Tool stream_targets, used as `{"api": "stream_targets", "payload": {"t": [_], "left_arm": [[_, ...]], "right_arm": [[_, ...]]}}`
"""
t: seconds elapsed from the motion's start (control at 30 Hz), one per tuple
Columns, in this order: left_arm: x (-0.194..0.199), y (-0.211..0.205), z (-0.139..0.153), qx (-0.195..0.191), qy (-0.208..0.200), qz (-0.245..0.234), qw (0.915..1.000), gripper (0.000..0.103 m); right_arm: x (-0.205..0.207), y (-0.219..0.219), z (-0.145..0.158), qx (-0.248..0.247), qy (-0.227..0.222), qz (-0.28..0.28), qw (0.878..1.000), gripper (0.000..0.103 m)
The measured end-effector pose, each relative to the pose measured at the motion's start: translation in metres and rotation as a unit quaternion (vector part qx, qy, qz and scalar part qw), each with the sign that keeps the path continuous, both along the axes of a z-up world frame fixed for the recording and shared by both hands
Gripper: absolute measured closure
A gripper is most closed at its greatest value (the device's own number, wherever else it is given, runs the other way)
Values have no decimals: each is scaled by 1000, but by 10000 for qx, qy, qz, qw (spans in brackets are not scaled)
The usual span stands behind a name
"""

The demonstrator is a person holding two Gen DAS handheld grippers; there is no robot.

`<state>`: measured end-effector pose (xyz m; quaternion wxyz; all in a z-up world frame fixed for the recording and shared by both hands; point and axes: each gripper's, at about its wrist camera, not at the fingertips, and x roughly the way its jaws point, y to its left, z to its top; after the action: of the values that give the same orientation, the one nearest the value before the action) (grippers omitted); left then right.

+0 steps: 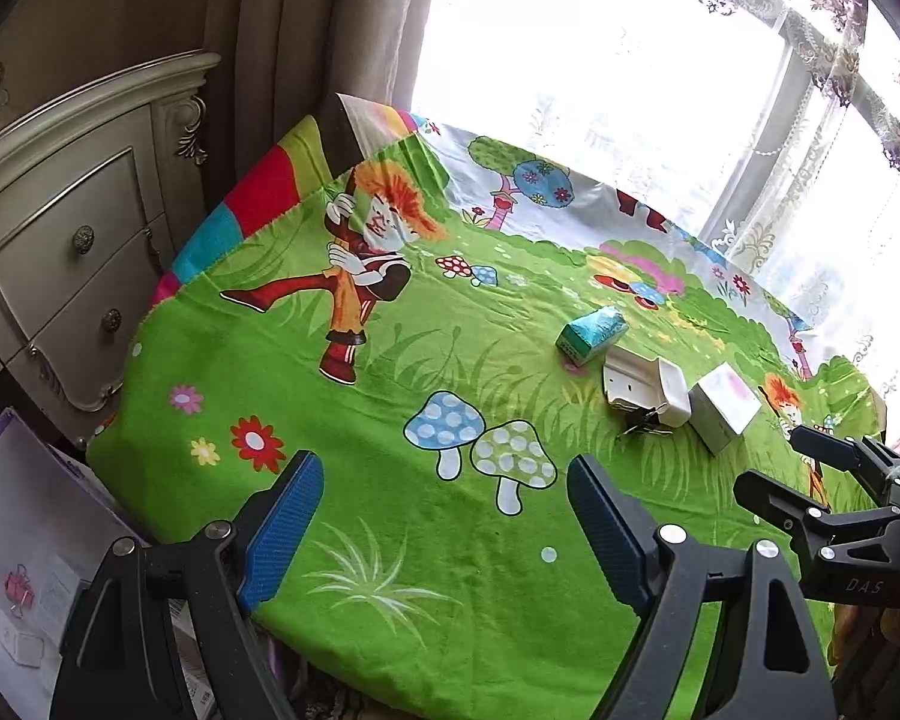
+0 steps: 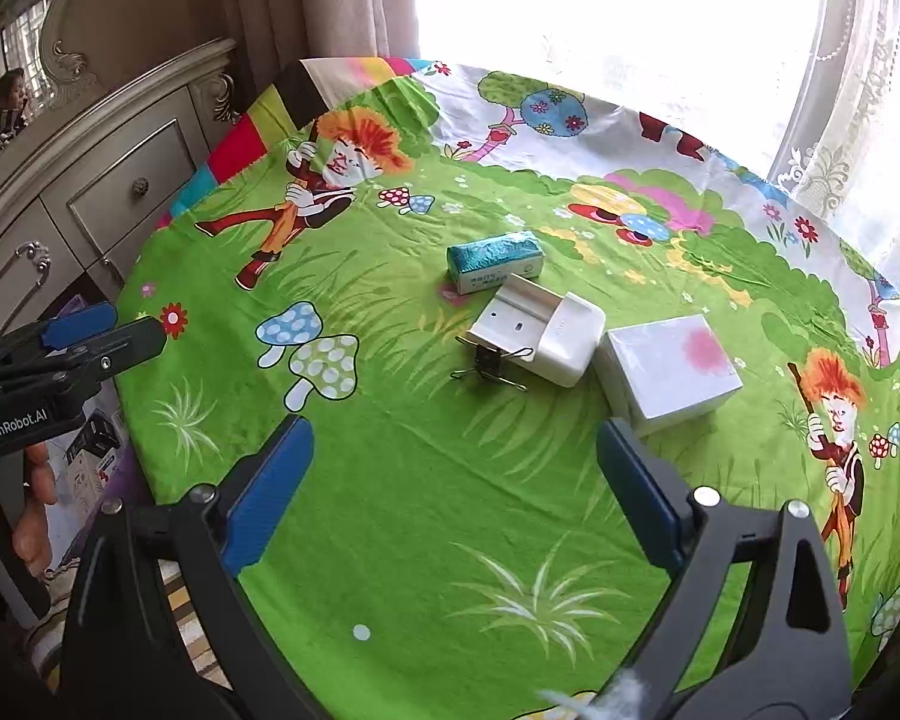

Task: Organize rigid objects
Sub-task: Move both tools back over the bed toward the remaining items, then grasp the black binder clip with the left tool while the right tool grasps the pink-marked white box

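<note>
Four things lie together on the cartoon-print green tablecloth (image 2: pixel 426 480). They are a teal tissue pack (image 2: pixel 495 258), a white plastic holder (image 2: pixel 540 324), a white square box with a pink blotch (image 2: pixel 669 366), and black binder clips (image 2: pixel 489 363) against the holder's near side. The same tissue pack (image 1: pixel 591 333), holder (image 1: pixel 645 390), box (image 1: pixel 723 405) and clips (image 1: pixel 642 423) appear far right in the left wrist view. My right gripper (image 2: pixel 455 429) hangs open and empty just short of the clips and box. My left gripper (image 1: pixel 444 468) is open and empty over bare cloth, well left of them.
A cream dresser (image 1: pixel 72 240) stands left of the table beside beige curtains. Behind the table, a bright window has a lace curtain (image 1: pixel 822 120). A purple box (image 1: pixel 24 510) with small items lies on the floor at lower left. A hand (image 2: pixel 30 516) holds the left gripper (image 2: pixel 138 319).
</note>
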<state>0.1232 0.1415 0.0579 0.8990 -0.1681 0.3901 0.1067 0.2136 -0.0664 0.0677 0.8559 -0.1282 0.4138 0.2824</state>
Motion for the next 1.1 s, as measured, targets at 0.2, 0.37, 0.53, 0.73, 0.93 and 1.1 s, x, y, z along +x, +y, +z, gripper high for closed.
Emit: {"api": "stream_targets", "payload": {"t": [0.2,0.37,0.53,0.73,0.93,1.1], "left_arm": [[31,-29,-9,-189,88,-309,9993,19],[58,-56,-17,-279,111,-703,9971,19],[80,-80,-26,-449,138,-1007,9938,21],[107,-95,-40,-558,188,-1033,9929,32],[125,-104,-54,-565,222,-1055,9926,43],[134,-105,-63,-610,311,-1022,9924,49]], "right_arm": [[30,-38,-7,7,8,-217,9998,2],[50,-50,-11,-38,-65,-158,9998,2],[72,-55,-22,-177,-99,-31,9998,1],[96,-53,-33,-340,-158,146,9992,1],[115,-50,-46,-447,-97,145,9988,1],[125,-49,-54,-465,-14,176,9988,1]]}}
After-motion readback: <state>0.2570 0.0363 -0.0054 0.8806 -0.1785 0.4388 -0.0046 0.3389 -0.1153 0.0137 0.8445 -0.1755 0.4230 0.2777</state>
